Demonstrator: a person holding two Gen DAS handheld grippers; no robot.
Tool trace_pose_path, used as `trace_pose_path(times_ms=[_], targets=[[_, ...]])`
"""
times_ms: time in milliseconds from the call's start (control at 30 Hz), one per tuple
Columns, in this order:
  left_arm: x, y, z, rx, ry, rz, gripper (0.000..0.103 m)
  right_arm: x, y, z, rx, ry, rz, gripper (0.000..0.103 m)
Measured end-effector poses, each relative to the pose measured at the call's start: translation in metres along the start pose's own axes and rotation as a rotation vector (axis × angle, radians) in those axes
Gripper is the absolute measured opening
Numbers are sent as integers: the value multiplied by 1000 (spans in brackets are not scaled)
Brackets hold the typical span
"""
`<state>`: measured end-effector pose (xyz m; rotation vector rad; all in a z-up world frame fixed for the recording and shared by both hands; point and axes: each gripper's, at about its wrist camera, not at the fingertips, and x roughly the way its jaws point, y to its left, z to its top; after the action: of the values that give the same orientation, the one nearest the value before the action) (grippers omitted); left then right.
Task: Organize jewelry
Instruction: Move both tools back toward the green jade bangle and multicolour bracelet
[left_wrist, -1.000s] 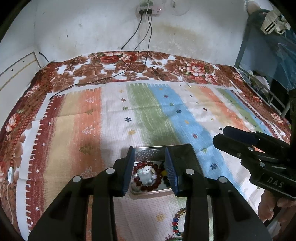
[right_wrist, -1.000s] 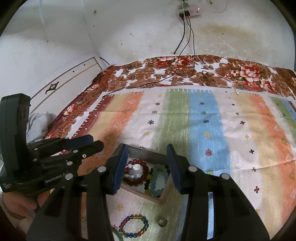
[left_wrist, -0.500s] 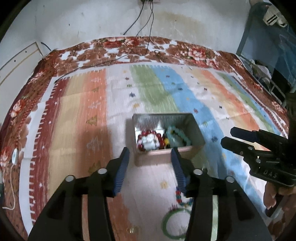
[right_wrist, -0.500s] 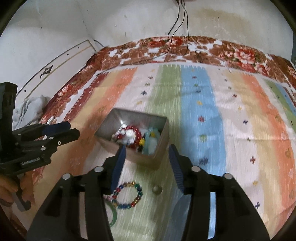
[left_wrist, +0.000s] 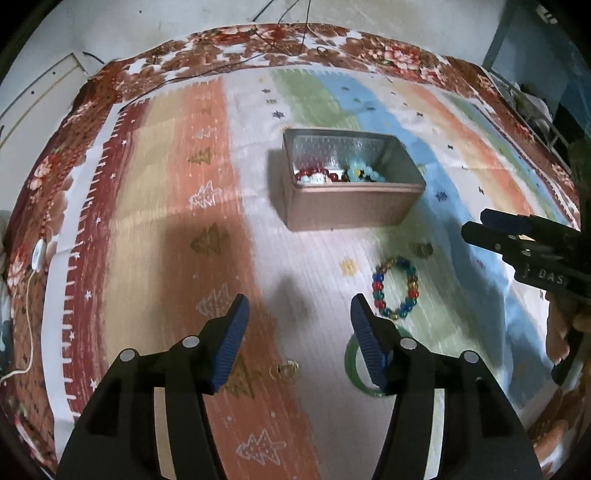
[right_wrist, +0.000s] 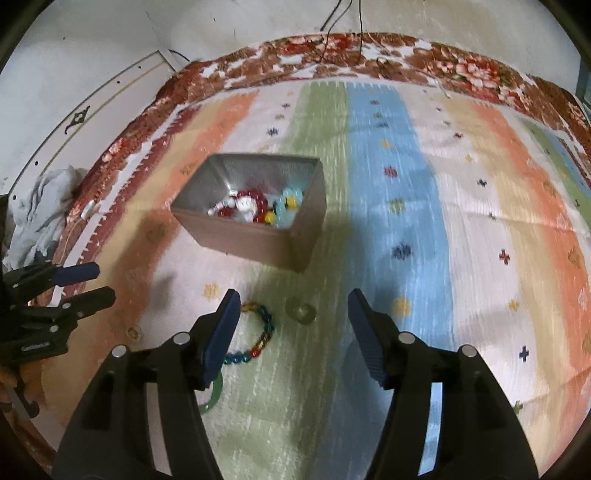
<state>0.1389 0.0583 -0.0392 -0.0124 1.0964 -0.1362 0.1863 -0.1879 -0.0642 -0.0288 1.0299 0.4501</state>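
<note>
Spread across a bed (left_wrist: 480, 122), a striped blanket (left_wrist: 155, 192) over a floral sheet (right_wrist: 369, 55); set near the middle of the blanket, an open rectangular metal tin (left_wrist: 347, 206), holding a red bead bracelet (right_wrist: 255, 203) with a white charm beside a pale green bead bracelet (right_wrist: 291, 199); hovering above the blanket on the near side of the tin, left gripper (left_wrist: 299, 332), jaws spread wide, holding nothing; level with it and to its right, right gripper (right_wrist: 291, 328), likewise spread wide with nothing between the jaws; lying flat on the blanket near the tin, a multicoloured bead bracelet (left_wrist: 397, 288), just beyond the left gripper's right fingertip (left_wrist: 365, 332); partly hidden behind that finger, a green bangle (left_wrist: 352, 369), nearer the camera than the bead bracelet; apart on the cloth, a small clear round piece (right_wrist: 303, 312), too blurred to identify, and a tiny gold piece (left_wrist: 284, 369) between the left gripper's fingers.
</note>
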Motion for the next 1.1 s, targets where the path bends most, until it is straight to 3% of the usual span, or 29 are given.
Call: trace_pose_path(times_ms=[433,667,1100], targets=[[14,14,-26,-123,141,-88,65,20,-3,-10,75,141,90,67],[32,24,-30,-186,232,-92,63,43,-9,-6,93,203,40,67],[43,24,-31,-195,268,-77,56,63,-13,3,87,217,5,67]])
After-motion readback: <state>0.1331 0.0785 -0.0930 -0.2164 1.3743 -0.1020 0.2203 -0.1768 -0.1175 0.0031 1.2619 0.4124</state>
